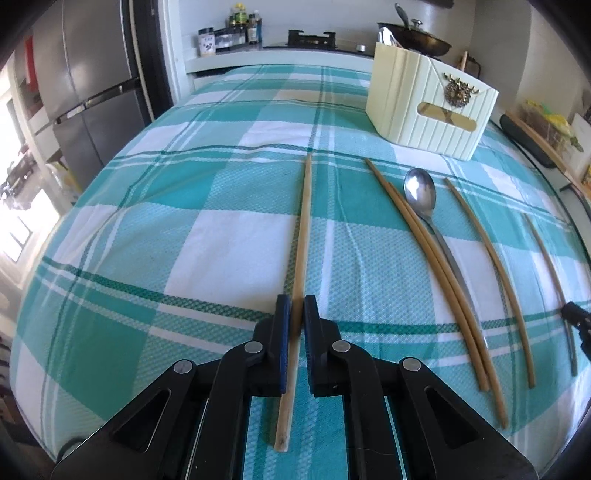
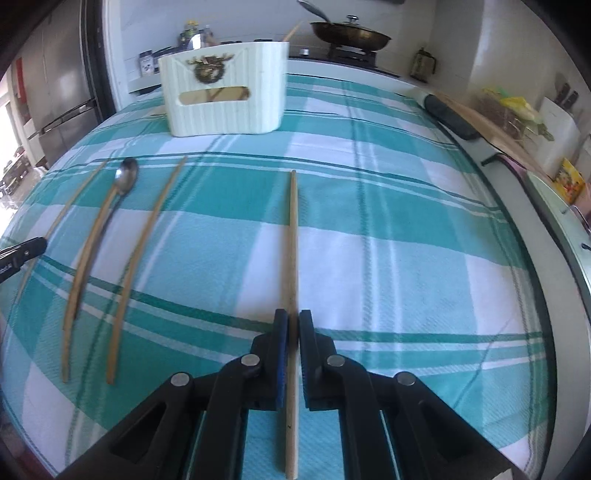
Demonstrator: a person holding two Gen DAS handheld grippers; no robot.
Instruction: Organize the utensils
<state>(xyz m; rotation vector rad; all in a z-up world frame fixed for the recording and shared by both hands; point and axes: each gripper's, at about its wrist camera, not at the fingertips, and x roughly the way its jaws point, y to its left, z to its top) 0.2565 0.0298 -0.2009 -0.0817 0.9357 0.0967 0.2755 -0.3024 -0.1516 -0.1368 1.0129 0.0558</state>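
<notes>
- The left gripper (image 1: 297, 310) is clamped on a chopstick (image 1: 303, 229), its blue pads pressed against both sides of the stick; the part between the pads is hidden, and the butt end shows again below them, between the black arms.
- This chopstick lies flat on the checked cloth (image 1: 184, 229) of the table, running away from the camera.
- The right gripper (image 2: 293, 325) is likewise closed on a second chopstick (image 2: 293, 236), which also lies on the cloth; the pads cover the held stretch.
- The right gripper's tip pokes into the left view at the right edge (image 1: 576, 321), cut off by the frame.
- Between the two held sticks lie a pair of chopsticks (image 1: 424, 251) side by side, a spoon (image 1: 421, 192) and a single chopstick (image 1: 484, 266).
- The spoon's handle passes under the pair, so its lower end cannot be seen.
- At the far side of the cloth stands a cream holder (image 1: 432, 107) with a gold ornament; through its slot something tan shows, too small to make out.
- A metal piece sticks up from the holder's top, only partly visible.
- Behind the table a stove with a pan (image 2: 351, 35) and a fridge (image 1: 92, 92) are bent by the lens.
</notes>
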